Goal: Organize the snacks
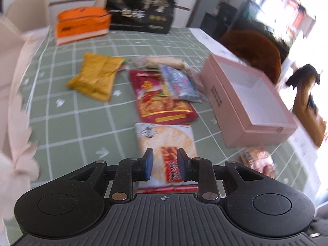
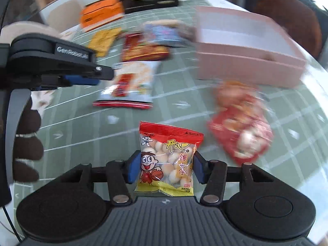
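My right gripper (image 2: 164,167) is shut on a small bag of round biscuits (image 2: 167,160) with a red top and a cartoon boy, held above the table. My left gripper (image 1: 165,162) is open and empty above a white rice-cracker bag (image 1: 164,141); it shows from the side in the right wrist view (image 2: 82,80). An open pink box (image 1: 246,100) stands to the right, empty inside. A red snack bag (image 1: 162,100), a blue-silver bag (image 1: 180,82), a yellow bag (image 1: 96,75) and a clear roll pack (image 1: 162,61) lie on the green checked cloth.
An orange box (image 1: 82,24) and a black bag (image 1: 141,8) stand at the table's far edge. A red pack of small cakes (image 2: 242,123) lies near the pink box (image 2: 246,55). A brown chair (image 1: 256,49) stands behind the box.
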